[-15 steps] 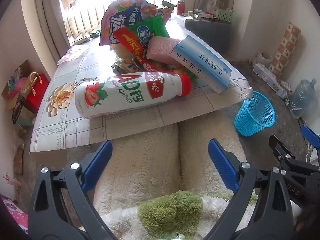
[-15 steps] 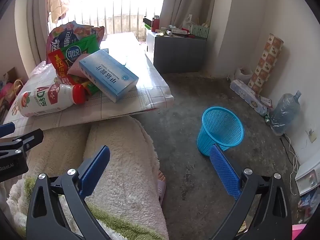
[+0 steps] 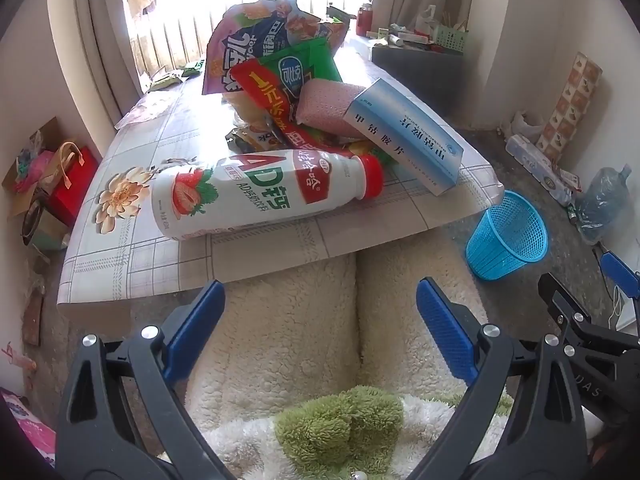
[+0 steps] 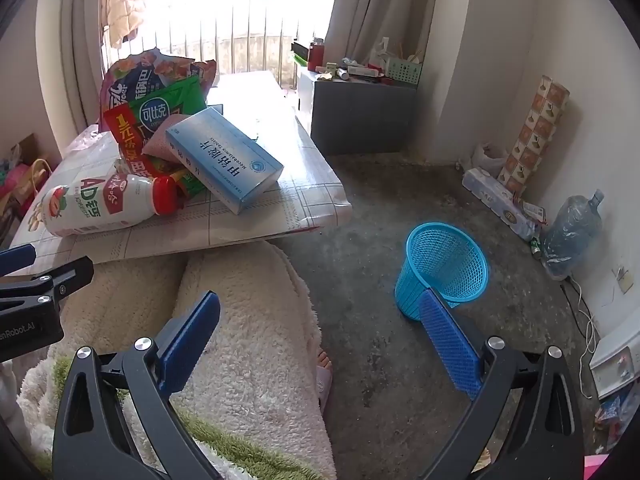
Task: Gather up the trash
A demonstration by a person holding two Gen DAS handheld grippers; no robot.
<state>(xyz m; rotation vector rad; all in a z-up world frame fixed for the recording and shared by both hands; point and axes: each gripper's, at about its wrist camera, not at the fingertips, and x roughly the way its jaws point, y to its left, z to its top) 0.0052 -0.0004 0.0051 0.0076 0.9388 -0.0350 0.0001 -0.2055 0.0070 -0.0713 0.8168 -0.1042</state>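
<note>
Left fingers [image 3: 320, 320]: mine, spread wide — holding nothing.
Right fingers [image 4: 320, 332]: spread wide, holding nothing.
Bottle [image 3: 256, 192]: lying on desk [image 3: 120, 264], 12 o'clock.
Basket [image 4: 444, 268]: on floor — 1 o'clock.

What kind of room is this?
Probably a lived-in home room: low table piled with snack wrappers, curtained window, blue wastebasket on a bare concrete floor, water jug by the wall.
</note>
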